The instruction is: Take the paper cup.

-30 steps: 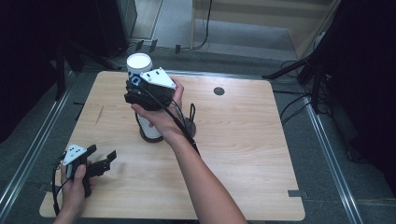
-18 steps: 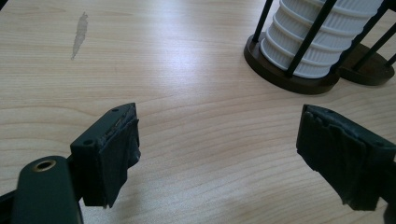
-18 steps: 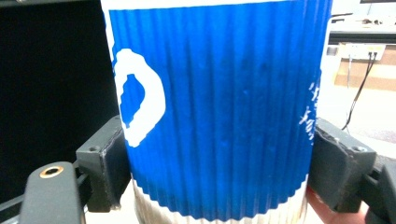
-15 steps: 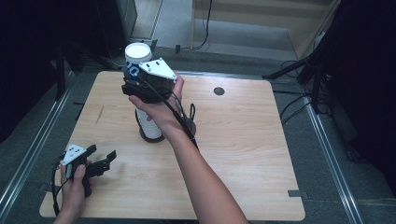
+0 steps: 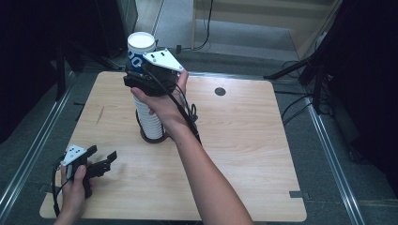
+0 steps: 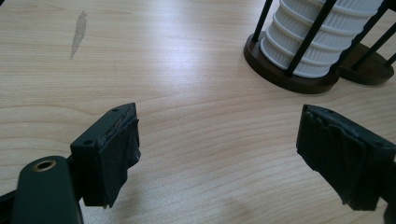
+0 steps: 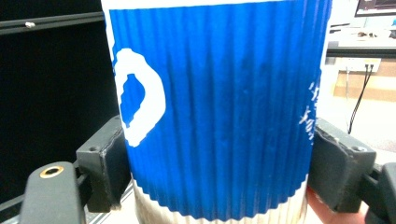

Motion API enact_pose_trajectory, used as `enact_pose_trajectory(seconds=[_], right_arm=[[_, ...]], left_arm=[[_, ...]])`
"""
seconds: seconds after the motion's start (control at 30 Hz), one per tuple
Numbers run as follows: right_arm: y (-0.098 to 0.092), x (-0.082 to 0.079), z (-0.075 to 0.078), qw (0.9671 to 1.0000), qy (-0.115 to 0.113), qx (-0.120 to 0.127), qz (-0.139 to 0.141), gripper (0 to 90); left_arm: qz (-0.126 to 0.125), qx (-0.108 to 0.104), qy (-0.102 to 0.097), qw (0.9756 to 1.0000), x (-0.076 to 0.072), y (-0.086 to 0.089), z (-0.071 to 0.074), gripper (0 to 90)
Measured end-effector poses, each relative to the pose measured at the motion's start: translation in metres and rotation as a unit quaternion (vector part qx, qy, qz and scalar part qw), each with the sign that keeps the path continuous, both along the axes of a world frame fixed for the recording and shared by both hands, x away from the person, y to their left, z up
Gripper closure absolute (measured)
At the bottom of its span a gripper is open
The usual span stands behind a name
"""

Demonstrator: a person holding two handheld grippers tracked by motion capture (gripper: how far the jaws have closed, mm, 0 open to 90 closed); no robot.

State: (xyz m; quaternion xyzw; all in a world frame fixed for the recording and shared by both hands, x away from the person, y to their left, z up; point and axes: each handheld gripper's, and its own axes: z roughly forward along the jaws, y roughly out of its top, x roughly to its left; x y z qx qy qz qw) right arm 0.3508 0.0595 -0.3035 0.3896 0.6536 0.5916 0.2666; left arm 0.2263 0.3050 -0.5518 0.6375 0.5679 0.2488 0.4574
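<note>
Up top in the high view, your right gripper (image 5: 141,70) clamps a ribbed blue paper cup (image 5: 139,52). Its base is hidden. Your left gripper (image 5: 104,161) sits open, lower left.

Black two-fingered grippers (image 5: 101,161) with grey three-cornered top plates, brass-ringed screw holes, trailing black cables.

From above, the person's hand (image 5: 162,101) covers much of the white cup stack (image 5: 149,119), and the right gripper (image 5: 141,77) hides the blue cup's (image 5: 139,52) lower half. In the right gripper view that blue cup runs off the top edge — its white lettering is partly cut. The stack's top is cropped in the left gripper view — so is the dark holder (image 6: 299,81) around it.
</note>
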Motion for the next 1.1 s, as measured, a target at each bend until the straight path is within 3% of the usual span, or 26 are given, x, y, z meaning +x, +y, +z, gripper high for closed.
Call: enact_pose_trajectory(seconds=[0.37,1.1], right_arm=[[-0.008,0.001,0.014,0.9999,-0.008,0.008,-0.006,18.6],[-0.044,0.005,0.010,0.9991,-0.009,0.000,-0.041,18.6]], left_arm=[[-0.001,-0.001,0.001,1.0000,0.000,0.000,0.000,14.1],[-0.002,-0.003,0.003,1.0000,0.001,0.000,0.000,14.1]])
